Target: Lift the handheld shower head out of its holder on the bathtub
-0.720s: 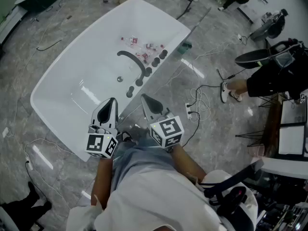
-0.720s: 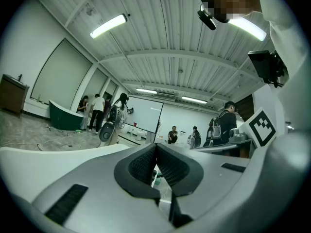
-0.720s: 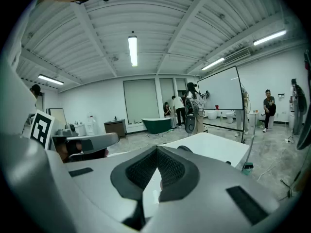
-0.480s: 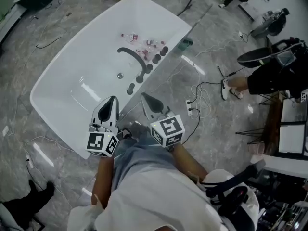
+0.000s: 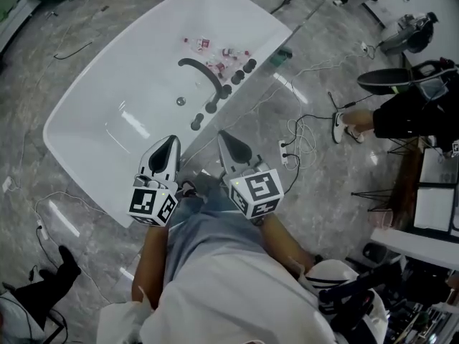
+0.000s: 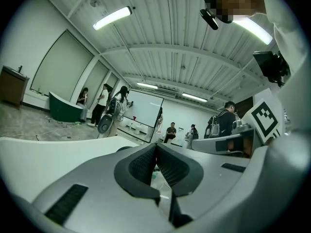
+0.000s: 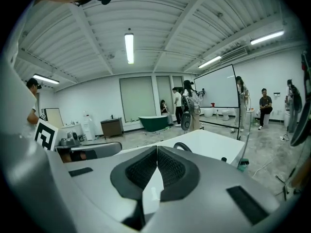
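Observation:
The white bathtub (image 5: 86, 127) lies ahead of me on the marble floor. A dark curved spout (image 5: 201, 70) arches over its basin. Several dark round fittings (image 5: 226, 90) line the near right rim; I cannot tell which one is the handheld shower head. My left gripper (image 5: 171, 142) is shut and empty, its tip over the tub's near rim. My right gripper (image 5: 223, 135) is also shut and empty, just outside the rim and short of the nearest fitting (image 5: 196, 122). In the right gripper view the spout (image 7: 183, 146) shows beyond the shut pads (image 7: 146, 166).
Small red and white items (image 5: 215, 50) lie in the tub's far end. Cables and a power strip (image 5: 282, 151) trail over the floor to the right of the tub. A person in black (image 5: 409, 117) stands at the right. Other people stand far off.
The head view has shifted, so the tub sits slightly higher in the picture. Both grippers stay shut and side by side at the tub's near rim.

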`<state>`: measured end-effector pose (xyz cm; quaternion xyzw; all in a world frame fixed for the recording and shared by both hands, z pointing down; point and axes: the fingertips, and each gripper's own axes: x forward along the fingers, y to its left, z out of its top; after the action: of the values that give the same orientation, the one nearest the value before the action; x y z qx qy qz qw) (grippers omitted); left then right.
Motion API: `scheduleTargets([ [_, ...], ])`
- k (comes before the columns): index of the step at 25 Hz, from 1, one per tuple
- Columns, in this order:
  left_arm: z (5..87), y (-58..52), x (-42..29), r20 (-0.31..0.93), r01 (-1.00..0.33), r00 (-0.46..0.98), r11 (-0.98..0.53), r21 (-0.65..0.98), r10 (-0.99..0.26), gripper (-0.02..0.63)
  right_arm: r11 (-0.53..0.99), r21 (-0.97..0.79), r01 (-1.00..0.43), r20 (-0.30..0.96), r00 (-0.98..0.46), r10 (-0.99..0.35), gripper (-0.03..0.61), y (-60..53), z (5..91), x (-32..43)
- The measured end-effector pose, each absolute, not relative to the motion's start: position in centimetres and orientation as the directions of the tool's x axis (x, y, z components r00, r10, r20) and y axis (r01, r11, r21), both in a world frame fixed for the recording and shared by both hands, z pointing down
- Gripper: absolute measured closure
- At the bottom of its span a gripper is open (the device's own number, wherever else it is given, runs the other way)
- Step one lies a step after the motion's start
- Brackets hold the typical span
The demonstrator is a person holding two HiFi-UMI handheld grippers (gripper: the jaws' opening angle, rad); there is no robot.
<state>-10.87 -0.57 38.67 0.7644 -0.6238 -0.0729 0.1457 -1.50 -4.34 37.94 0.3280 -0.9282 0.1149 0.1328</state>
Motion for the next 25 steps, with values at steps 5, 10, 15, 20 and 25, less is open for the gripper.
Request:
scheduleTargets([
  [5, 40.7, -0.9, -11.0, 0.077, -0.931, 0.216, -0.181, 0.316, -0.973, 0.595, 0.740, -0.116, -0.663, 0.335, -0.727, -0.599, 0.561, -4.8, 39.7, -1.1],
  [10, 43.8, -2.1, -10.0, 0.074, -0.934, 0.229, -0.197, 0.298, -0.971, 0.595, 0.742, -0.139, -0.656, 0.340, -0.735, -0.587, 0.561, -5.3, 42.3, -0.3],
  [15, 51.0, -4.7, -9.2, 0.132, -0.946, 0.244, -0.206, 0.250, -0.961, 0.595, 0.749, -0.174, -0.639, 0.341, -0.753, -0.563, 0.560, -5.9, 45.9, -0.6],
  [20, 61.3, -10.0, -9.6, 0.201, -0.964, 0.221, -0.183, 0.193, -0.954, 0.594, 0.756, -0.180, -0.630, 0.348, -0.759, -0.550, 0.560, -8.9, 50.6, -1.5],
  [25, 71.6, -15.5, -9.9, 0.261, -0.965, 0.217, -0.168, 0.199, -0.941, 0.474, 0.760, -0.169, -0.628, 0.378, -0.753, -0.538, 0.560, -12.4, 56.8, -2.2],
])
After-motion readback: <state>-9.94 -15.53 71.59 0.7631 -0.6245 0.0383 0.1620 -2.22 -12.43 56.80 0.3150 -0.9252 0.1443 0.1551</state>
